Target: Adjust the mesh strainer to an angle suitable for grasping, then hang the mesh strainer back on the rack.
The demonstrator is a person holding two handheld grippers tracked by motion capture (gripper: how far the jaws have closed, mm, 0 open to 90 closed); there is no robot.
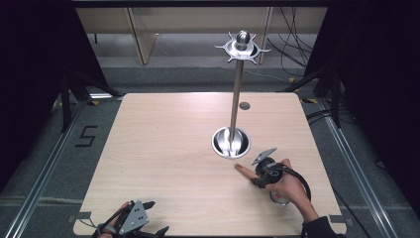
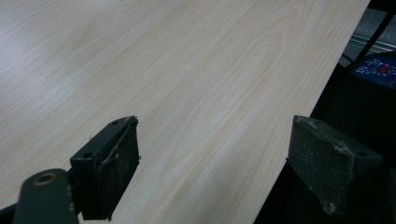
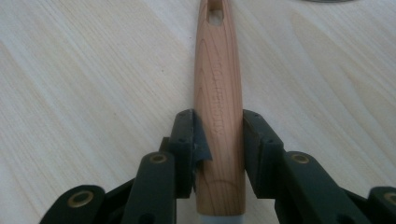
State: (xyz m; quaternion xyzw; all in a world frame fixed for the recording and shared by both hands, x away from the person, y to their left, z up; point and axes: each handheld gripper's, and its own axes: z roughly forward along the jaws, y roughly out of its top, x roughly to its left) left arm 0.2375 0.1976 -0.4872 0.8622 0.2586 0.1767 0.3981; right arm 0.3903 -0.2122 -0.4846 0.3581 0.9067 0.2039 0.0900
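Right hand-held gripper (image 3: 218, 135) clamped across wooden handle (image 3: 218, 93), long axis running straight ahead toward steel stand (image 1: 231, 141); left hand-held gripper (image 2: 212, 163) apart, idle.

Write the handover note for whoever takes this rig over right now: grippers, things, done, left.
Right gripper: shut on the wooden handle of a utensil, jaws on both sides of it. The handle lies low over the table, its holed end pointing toward the stand's base.
Left gripper: open, holding nothing, at the table's near left corner.
Metal stand: upright, right of centre, with a hook ring on top; nothing hangs on it.
Done: the utensil is gripped.
Left, probably: lift it and hang it by the hole on a hook.
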